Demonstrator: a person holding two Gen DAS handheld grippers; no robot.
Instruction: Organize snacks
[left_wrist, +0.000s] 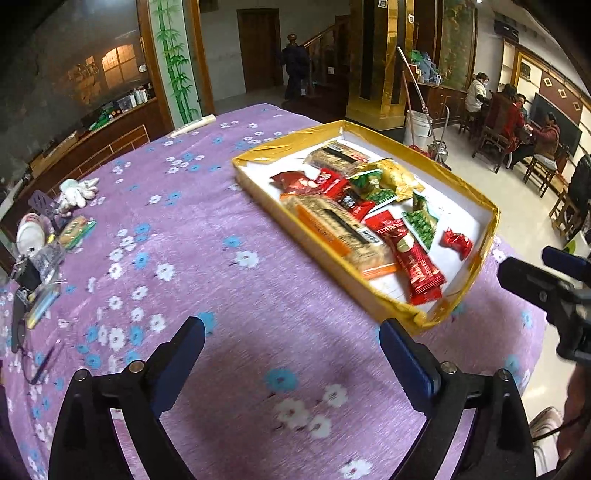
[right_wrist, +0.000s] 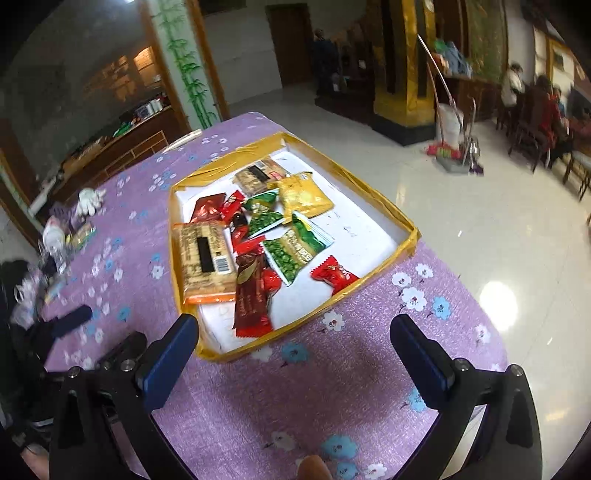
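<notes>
A shallow gold-edged white box (left_wrist: 491, 225) (right_wrist: 406, 240) lies on the purple flowered tablecloth and holds several snack packets: cracker packs (left_wrist: 332, 229) (right_wrist: 205, 258), red bars (left_wrist: 413, 254) (right_wrist: 253, 299), green packets (left_wrist: 421, 221) (right_wrist: 291, 251), a yellow packet (right_wrist: 303, 194) and a small red candy (left_wrist: 457, 242) (right_wrist: 334, 275). My left gripper (left_wrist: 291, 336) is open and empty above the cloth, just short of the box's near corner. My right gripper (right_wrist: 295, 332) is open and empty at the box's near edge. The right gripper also shows at the right edge of the left wrist view (left_wrist: 550, 280).
Clutter sits at the table's left edge: a white glove (left_wrist: 77, 190), a green snack pack (left_wrist: 75, 230), cups and small items (left_wrist: 29, 236). Tiled floor, a bucket with mops (left_wrist: 417, 125) and seated people (left_wrist: 513, 118) are beyond the table on the right.
</notes>
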